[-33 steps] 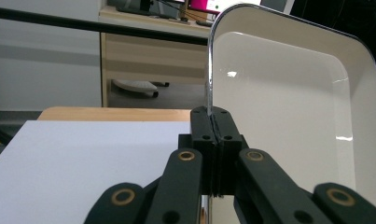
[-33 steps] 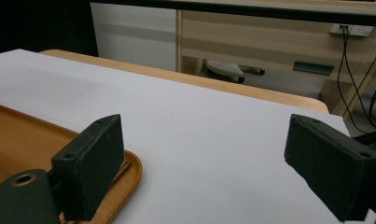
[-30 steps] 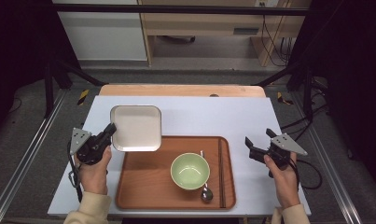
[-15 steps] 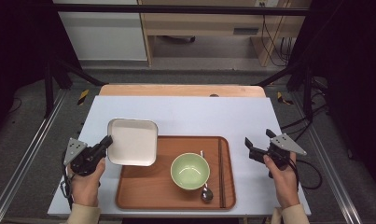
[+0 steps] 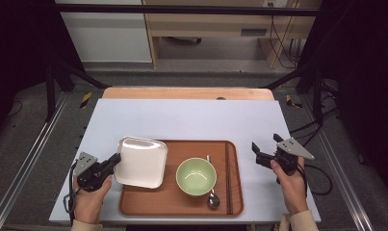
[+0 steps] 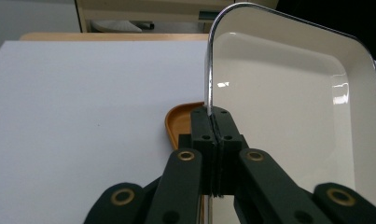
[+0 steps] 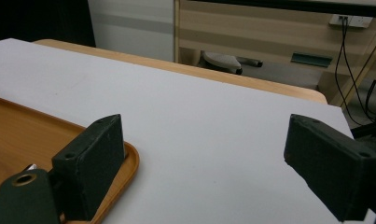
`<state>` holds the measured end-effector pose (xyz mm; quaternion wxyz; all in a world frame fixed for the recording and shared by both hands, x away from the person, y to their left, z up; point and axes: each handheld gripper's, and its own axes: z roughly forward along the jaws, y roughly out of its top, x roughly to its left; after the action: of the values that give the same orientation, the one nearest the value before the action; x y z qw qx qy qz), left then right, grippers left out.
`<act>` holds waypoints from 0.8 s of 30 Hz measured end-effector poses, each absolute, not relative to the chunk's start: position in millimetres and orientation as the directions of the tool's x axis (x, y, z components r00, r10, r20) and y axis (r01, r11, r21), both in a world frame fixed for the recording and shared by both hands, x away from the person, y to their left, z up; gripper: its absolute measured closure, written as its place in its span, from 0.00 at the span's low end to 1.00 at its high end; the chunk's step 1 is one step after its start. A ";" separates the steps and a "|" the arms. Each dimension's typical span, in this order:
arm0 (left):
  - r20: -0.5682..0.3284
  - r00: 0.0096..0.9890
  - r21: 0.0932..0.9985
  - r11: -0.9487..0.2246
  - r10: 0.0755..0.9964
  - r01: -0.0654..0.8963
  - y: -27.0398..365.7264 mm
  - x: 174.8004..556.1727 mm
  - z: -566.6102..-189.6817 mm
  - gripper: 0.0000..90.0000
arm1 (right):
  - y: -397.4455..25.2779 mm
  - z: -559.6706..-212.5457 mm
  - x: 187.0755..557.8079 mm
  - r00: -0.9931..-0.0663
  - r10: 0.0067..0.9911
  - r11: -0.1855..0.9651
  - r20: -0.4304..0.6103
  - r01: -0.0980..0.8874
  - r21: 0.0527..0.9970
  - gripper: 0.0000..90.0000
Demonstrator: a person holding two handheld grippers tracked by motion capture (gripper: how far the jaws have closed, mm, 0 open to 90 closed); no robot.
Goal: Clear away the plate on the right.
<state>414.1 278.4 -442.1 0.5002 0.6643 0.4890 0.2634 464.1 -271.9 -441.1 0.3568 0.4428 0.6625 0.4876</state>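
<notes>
Our left tongs [image 5: 115,159] clamp the white plate's [image 5: 142,161] nine o'clock rim over the tray [image 5: 182,202]; right tongs [image 5: 265,150] gape at three o'clock.

The high view looks forward and down from six o'clock; both gripper views sit low and close, facing twelve, sharing the tray [image 5: 182,202].

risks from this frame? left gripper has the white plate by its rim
1. The left gripper pinches the white square plate only at its thin rim, with the rest cantilevered; it may pivot or slip.
2. The plate overhangs the left edge of the brown wooden tray; set down there, it would likely sit tilted.
3. The green bowl sits just right of the plate; pushing further could knock it.
</notes>
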 end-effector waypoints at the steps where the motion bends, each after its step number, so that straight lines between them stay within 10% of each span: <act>1: -0.142 0.384 0.920 -0.022 0.912 0.391 278.2 414.1 -443.3 0.99 | -271.5 -441.2 464.0 -0.354 0.935 0.132 -0.039 0.241 0.961 0.14; 24: -0.219 0.435 0.852 -0.046 0.873 0.522 261.6 442.3 -460.7 0.99 | -269.9 -443.8 465.6 -0.361 0.932 0.137 -0.034 0.262 0.955 0.13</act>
<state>442.3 261.6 -460.7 0.4777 0.6994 0.4987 0.1841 465.6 -269.9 -443.8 0.3470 0.4462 0.6692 0.4824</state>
